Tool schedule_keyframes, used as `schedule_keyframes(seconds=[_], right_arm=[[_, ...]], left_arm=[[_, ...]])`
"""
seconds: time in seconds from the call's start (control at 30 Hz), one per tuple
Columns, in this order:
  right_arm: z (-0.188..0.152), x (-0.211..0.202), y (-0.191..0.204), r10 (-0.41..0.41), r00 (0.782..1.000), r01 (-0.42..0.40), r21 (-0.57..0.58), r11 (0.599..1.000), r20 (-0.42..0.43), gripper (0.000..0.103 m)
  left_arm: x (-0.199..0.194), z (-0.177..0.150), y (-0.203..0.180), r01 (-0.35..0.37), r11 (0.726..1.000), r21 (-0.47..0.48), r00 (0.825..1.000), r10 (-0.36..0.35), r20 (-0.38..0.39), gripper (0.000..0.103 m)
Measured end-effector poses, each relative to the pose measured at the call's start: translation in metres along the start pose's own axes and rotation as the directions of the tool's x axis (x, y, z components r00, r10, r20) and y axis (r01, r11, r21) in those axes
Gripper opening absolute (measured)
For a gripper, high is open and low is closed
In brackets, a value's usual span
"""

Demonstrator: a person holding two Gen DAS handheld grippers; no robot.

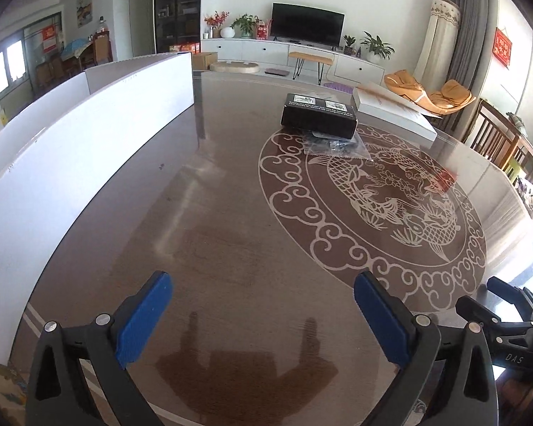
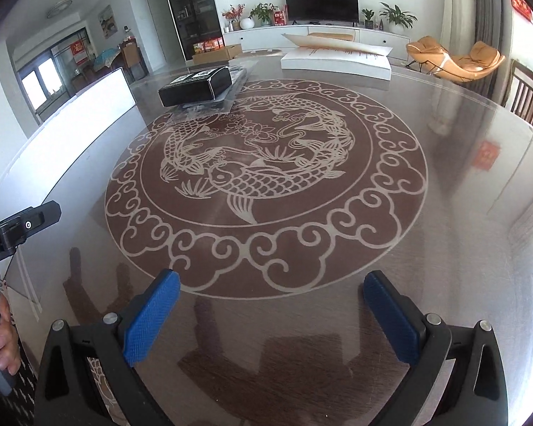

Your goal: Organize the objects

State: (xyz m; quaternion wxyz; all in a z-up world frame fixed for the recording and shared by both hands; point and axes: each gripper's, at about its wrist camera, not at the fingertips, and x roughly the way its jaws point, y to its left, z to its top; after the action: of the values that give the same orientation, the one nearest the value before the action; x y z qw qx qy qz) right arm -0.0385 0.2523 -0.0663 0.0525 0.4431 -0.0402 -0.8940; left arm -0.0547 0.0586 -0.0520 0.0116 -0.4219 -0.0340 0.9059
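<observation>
A black box [image 1: 319, 115] with white labels lies on a clear plastic bag of dark parts [image 1: 335, 144] at the far side of the round glass-topped table [image 1: 213, 191]. Both show in the right wrist view too: the box [image 2: 195, 86] and the bag [image 2: 209, 106]. A white flat box with its lid ajar [image 1: 394, 113] lies behind them, also seen in the right wrist view [image 2: 335, 62]. My left gripper [image 1: 263, 305] is open and empty near the table's front edge. My right gripper [image 2: 272, 307] is open and empty, also near the front edge.
White foam boards [image 1: 89, 142] stand upright along the table's left side. The table bears a carp pattern [image 2: 263, 163]. Wooden chairs [image 1: 497, 138] stand at the right. The right gripper's body [image 1: 508, 316] shows in the left view; the left device and a hand [image 2: 3, 337] show in the right view.
</observation>
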Motion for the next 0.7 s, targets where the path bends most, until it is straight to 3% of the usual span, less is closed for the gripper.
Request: schedule_keyframes(seconds=[0.43, 0.7], right_arm=[[0.001, 0.005, -0.001, -0.043, 0.999, 0.043, 0.011, 0.999, -0.005, 0.103], [0.002, 0.012, 0.009, -0.091, 0.995, 0.090, -0.043, 0.995, -0.032, 0.103]], left_arm=[[0.020, -0.014, 0.017, -0.043, 0.996, -0.080, 0.998, 0.039, -0.056, 0.103], [0.030, -0.016, 0.008, -0.083, 0.996, -0.027, 0.993, 0.080, -0.087, 0.103]])
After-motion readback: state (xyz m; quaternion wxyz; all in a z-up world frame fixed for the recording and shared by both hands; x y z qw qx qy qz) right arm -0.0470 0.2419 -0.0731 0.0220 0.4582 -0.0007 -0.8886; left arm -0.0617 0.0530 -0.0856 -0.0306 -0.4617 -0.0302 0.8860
